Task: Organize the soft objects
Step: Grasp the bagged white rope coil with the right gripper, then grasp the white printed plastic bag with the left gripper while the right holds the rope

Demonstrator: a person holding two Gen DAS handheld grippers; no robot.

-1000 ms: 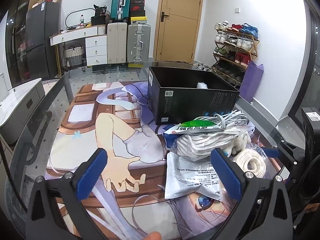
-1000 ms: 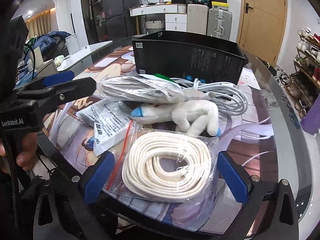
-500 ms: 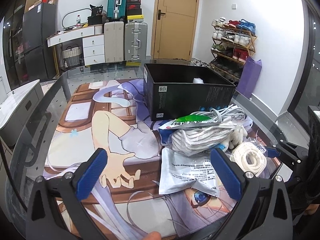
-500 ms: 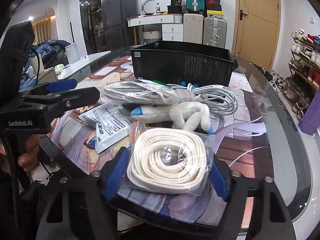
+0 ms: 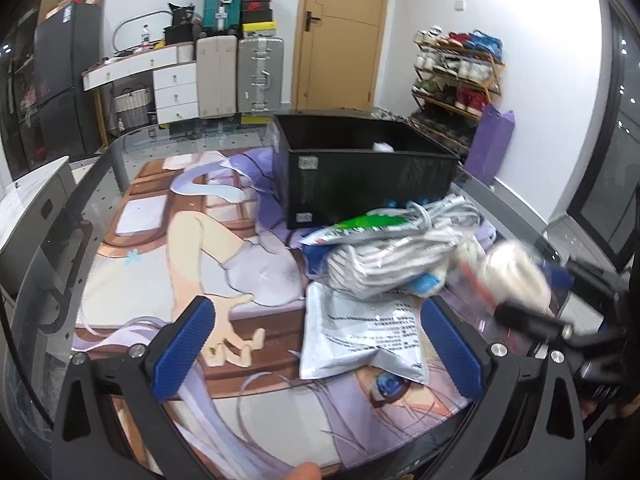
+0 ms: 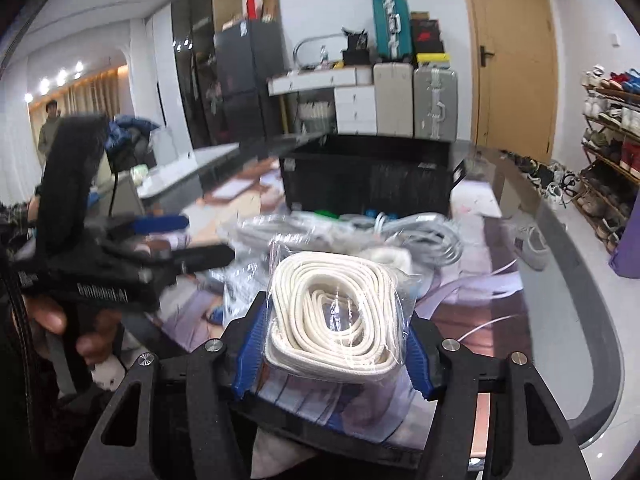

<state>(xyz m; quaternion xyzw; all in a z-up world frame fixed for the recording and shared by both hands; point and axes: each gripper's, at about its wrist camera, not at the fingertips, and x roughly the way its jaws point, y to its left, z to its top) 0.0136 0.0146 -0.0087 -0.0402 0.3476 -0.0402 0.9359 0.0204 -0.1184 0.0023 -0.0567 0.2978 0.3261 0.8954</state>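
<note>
between right gripper [image 6: 334,350] pads: bagged white rope coil [image 6: 334,312], pinched at sides; soft, light, film slippery. left gripper [image 5: 316,354] spread, empty.

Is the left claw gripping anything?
No: the left claw is wide open above the printed mat, its blue pads holding nothing.

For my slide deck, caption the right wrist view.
Right claw shut on a bagged coil of white rope, lifted in front of the black box.
</note>
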